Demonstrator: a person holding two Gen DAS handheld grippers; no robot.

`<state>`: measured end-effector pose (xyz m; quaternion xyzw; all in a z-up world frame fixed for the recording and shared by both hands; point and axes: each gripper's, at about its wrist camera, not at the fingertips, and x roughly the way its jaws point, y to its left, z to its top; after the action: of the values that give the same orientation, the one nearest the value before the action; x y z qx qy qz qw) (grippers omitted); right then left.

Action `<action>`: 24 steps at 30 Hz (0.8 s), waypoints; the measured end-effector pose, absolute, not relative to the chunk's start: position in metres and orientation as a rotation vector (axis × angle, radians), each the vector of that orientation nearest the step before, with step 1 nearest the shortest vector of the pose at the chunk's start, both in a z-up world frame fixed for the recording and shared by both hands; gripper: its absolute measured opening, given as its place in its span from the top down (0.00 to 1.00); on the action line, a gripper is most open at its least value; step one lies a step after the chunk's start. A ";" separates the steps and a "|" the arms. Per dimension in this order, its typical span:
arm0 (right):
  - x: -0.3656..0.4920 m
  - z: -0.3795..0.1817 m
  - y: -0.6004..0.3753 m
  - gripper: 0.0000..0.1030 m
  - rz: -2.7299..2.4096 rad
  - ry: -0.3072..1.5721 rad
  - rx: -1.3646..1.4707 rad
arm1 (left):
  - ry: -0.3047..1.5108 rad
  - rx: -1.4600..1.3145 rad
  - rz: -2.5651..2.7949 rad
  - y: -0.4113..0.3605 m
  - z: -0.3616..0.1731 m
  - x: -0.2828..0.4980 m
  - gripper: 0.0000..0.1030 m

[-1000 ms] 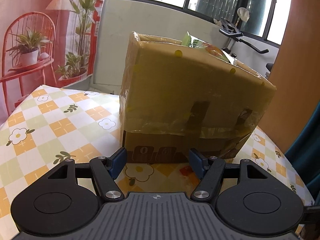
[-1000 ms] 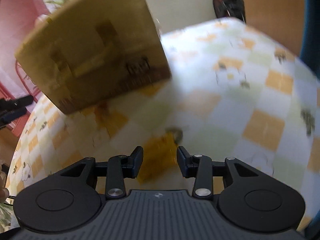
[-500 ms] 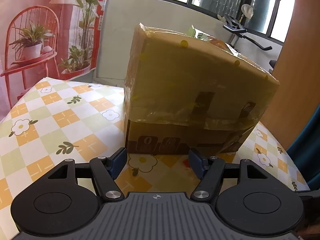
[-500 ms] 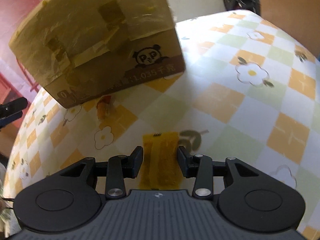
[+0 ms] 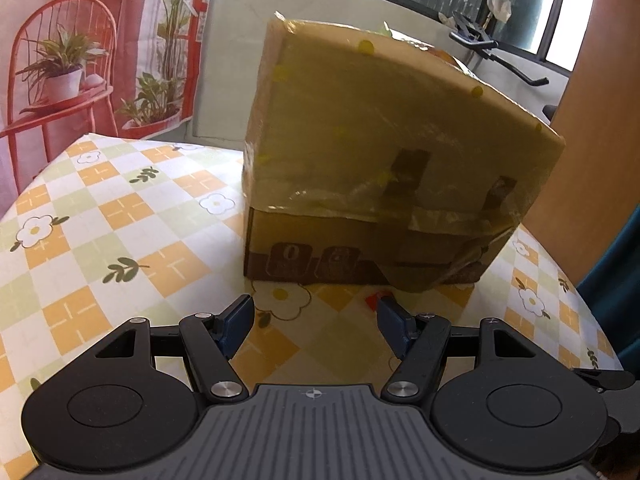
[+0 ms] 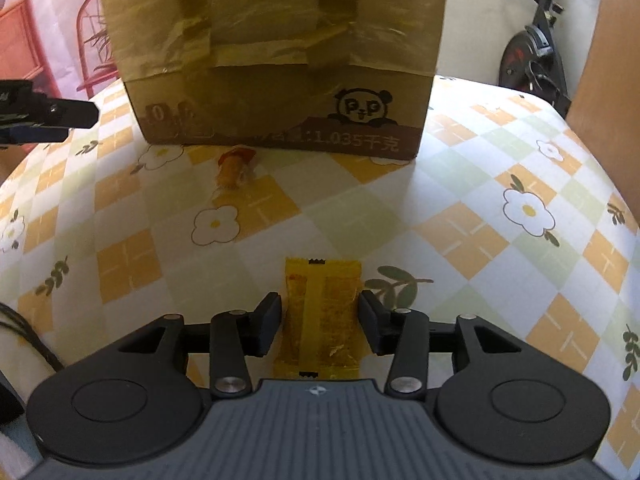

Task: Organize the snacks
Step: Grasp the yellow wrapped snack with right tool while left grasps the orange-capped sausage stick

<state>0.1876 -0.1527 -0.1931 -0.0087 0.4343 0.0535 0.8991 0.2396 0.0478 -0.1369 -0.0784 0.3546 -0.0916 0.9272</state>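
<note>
Yellow foil marks the thing that matters: a flat snack packet [image 6: 322, 312] lies on the checked surface [image 6: 460, 216] directly between the fingers of the right tool [image 6: 320, 318], its long axis running near-to-far, in line with the tool's reach. The fingers stand spread, one just beside each long edge (whether either pad already touches the wrapper I cannot tell), so squeezing across the narrow width looks like the next step.

Farther off, a small orange wrapped snack [image 6: 234, 168] rests just in front of the cardboard box [image 6: 280, 60], left of the packet's line.

The left tool [image 5: 314, 326] hangs spread and empty, facing the box [image 5: 384, 160] from the near left, with only a red scrap of that small snack [image 5: 374, 300] peeking by its right finger. The right hand is plainly the nearer one for the packet.
</note>
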 end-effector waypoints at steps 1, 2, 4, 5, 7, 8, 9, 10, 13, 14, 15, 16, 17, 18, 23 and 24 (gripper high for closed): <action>0.187 -0.193 -0.152 0.51 0.114 0.897 -0.027 | 0.731 -0.159 -0.188 0.047 -0.138 0.239 0.32; 0.187 -0.193 -0.151 0.51 0.115 0.896 -0.033 | 0.734 -0.158 -0.187 0.047 -0.138 0.239 0.32; 0.185 -0.194 -0.152 0.49 0.116 0.890 -0.033 | 0.739 -0.157 -0.190 0.047 -0.140 0.239 0.32; 0.184 -0.194 -0.152 0.49 0.119 0.886 -0.033 | 0.743 -0.157 -0.189 0.046 -0.141 0.239 0.32; 0.181 -0.195 -0.153 0.50 0.127 0.872 -0.036 | 0.748 -0.157 -0.187 0.043 -0.142 0.239 0.32; 0.180 -0.196 -0.154 0.50 0.131 0.862 -0.037 | 0.750 -0.156 -0.188 0.043 -0.143 0.239 0.32; 0.177 -0.196 -0.154 0.51 0.134 0.855 -0.036 | 0.751 -0.155 -0.190 0.042 -0.143 0.239 0.32; 0.176 -0.197 -0.156 0.55 0.134 0.848 -0.034 | 0.753 -0.154 -0.192 0.042 -0.144 0.239 0.32; 0.176 -0.196 -0.163 0.64 0.140 0.831 -0.001 | 0.762 -0.148 -0.196 0.040 -0.145 0.239 0.32; 0.178 -0.196 -0.167 0.65 0.150 0.830 0.019 | 0.765 -0.147 -0.196 0.040 -0.146 0.240 0.32; 0.181 -0.196 -0.171 0.66 0.157 0.829 0.033 | 0.769 -0.146 -0.196 0.038 -0.146 0.240 0.32; 0.184 -0.195 -0.174 0.67 0.156 0.827 0.040 | 0.773 -0.146 -0.195 0.038 -0.147 0.241 0.32; 0.187 -0.195 -0.177 0.67 0.149 0.824 0.044 | 0.775 -0.147 -0.195 0.037 -0.147 0.241 0.32; 0.192 -0.195 -0.180 0.67 0.143 0.816 0.050 | 0.777 -0.148 -0.195 0.035 -0.147 0.242 0.32; 0.213 -0.196 -0.195 0.67 0.110 0.764 0.046 | 0.795 -0.150 -0.197 0.025 -0.151 0.250 0.32; 0.216 -0.197 -0.197 0.67 0.109 0.753 0.050 | 0.799 -0.151 -0.199 0.023 -0.152 0.252 0.32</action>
<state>0.2162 -0.1972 -0.1968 0.0242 0.3675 0.0530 0.9282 0.2519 0.0233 -0.1519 -0.0732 0.3880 -0.0966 0.9137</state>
